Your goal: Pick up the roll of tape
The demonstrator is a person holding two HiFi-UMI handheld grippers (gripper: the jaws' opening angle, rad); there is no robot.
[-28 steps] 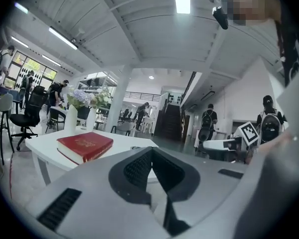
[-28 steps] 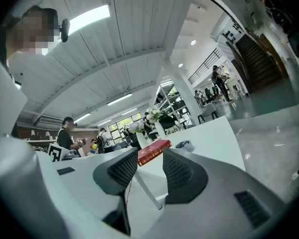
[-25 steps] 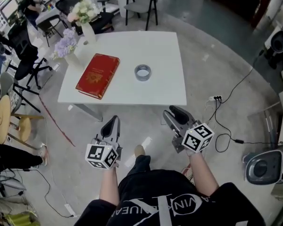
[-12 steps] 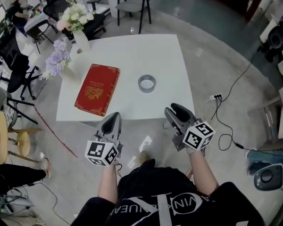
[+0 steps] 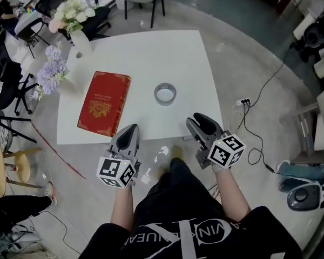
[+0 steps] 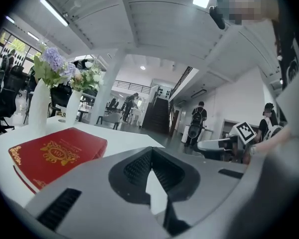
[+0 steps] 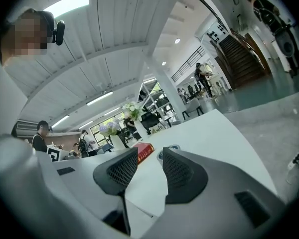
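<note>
Head view steeply down on white table [image 5: 151, 53]; gripper views low across that same table

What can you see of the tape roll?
The tape is a grey ring with an open core, and it looks glossy. It lies flat on the white table, right of the red book and apart from it. Only the table touches it; the left tool and right tool are both well short of it.

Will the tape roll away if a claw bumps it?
Probably not: the tape lies flat on the table, so it would likely slide, not roll. It looks like a thin ring, so probably light. Tipped on edge, it might roll.
</note>
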